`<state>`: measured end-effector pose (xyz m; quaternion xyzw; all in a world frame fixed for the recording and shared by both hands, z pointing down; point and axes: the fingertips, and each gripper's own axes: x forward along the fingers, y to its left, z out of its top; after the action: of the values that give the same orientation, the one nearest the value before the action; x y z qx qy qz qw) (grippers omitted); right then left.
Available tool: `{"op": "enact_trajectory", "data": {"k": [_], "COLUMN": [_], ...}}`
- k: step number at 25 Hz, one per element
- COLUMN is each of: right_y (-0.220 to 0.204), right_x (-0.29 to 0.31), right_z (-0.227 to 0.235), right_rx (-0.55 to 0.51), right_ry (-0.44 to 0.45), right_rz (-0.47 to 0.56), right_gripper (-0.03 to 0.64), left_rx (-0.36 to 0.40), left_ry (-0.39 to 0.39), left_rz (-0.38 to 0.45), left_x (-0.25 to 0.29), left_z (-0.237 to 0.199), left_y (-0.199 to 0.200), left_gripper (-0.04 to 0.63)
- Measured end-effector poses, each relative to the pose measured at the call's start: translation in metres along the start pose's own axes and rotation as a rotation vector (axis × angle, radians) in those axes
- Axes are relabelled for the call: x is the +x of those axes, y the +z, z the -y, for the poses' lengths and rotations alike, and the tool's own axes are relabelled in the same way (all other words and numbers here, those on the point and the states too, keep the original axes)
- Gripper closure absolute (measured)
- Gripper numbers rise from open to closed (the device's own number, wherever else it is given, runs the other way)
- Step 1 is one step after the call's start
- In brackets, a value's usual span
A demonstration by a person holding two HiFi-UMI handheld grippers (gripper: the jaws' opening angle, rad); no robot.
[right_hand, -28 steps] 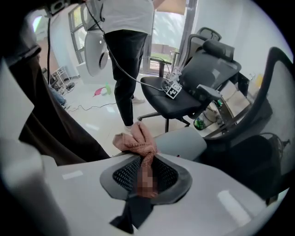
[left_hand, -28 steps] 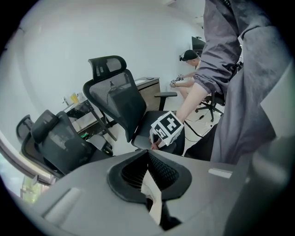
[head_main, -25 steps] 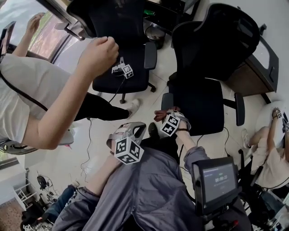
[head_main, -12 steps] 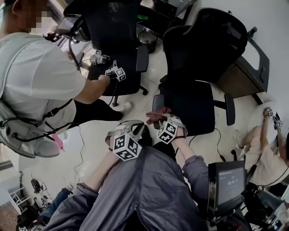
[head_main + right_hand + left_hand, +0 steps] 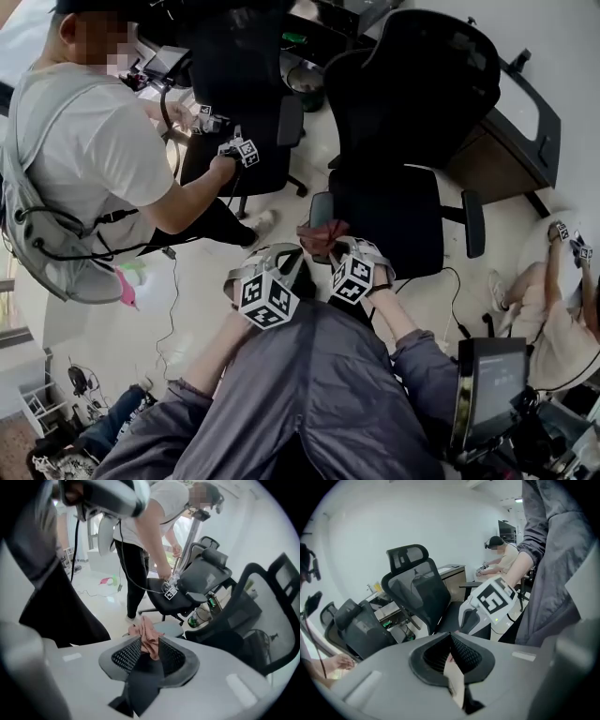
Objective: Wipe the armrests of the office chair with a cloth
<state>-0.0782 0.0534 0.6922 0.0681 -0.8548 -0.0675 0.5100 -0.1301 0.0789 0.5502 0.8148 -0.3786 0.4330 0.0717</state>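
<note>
The black office chair (image 5: 403, 211) stands just ahead of me, its left armrest (image 5: 320, 208) nearest and its right armrest (image 5: 473, 223) on the far side. My right gripper (image 5: 332, 246) hangs over the left armrest with a reddish-pink cloth (image 5: 317, 233) bunched at its tip. In the right gripper view the cloth (image 5: 149, 638) sits pinched between the pads while the jaws are opening slightly, above the grey armrest pad (image 5: 169, 630). My left gripper (image 5: 292, 262) hovers beside it on the left; its jaws (image 5: 451, 641) meet at the tip with nothing seen between them.
A person in a white shirt (image 5: 94, 159) works with grippers at a second black chair (image 5: 246, 150). Another person (image 5: 558, 309) sits at the right. A desk (image 5: 511, 155) stands behind my chair, a screen unit (image 5: 489, 384) at my right hip, a bin (image 5: 305, 75) further back.
My right gripper has risen off the armrest, carrying the cloth with it. The left gripper drifted slightly closer to it. The person in white shifted round to the other chair.
</note>
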Motion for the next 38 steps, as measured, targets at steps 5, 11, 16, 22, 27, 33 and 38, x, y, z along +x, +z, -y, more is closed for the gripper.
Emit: {"op": "enact_trajectory", "data": {"k": [5, 11, 16, 22, 27, 33, 38], "right_y": [0.002, -0.015, -0.05, -0.055, -0.058, -0.057, -0.057], "right_x": [-0.095, -0.15, -0.182, -0.193, -0.198, -0.201, -0.202], "right_z": [0.013, 0.032, 0.047, 0.056, 0.066, 0.078, 0.083], "right_rx": [0.04, -0.014, -0.038, -0.021, -0.009, 0.001, 0.011], "right_ry": [-0.081, -0.213, -0.255, -0.291, -0.32, -0.347, -0.357], "right_rz": [0.089, 0.092, 0.092, 0.104, 0.108, 0.112, 0.112], "right_gripper": [0.519, 0.546, 0.554, 0.56, 0.56, 0.56, 0.56], "left_rx": [-0.03, -0.053, -0.033, -0.017, -0.005, 0.008, 0.014], "left_ry": [0.037, 0.033, 0.017, 0.038, 0.041, 0.055, 0.052], "left_rz": [0.033, 0.058, 0.062, 0.081, 0.093, 0.104, 0.103], "left_x": [-0.011, -0.005, 0.012, 0.018, 0.022, 0.021, 0.024], "left_z": [0.014, 0.048, 0.079, 0.08, 0.081, 0.069, 0.065], "left_y": [0.019, 0.05, 0.092, 0.099, 0.104, 0.109, 0.107], "left_gripper": [0.578, 0.578, 0.578, 0.578, 0.578, 0.578, 0.578]}}
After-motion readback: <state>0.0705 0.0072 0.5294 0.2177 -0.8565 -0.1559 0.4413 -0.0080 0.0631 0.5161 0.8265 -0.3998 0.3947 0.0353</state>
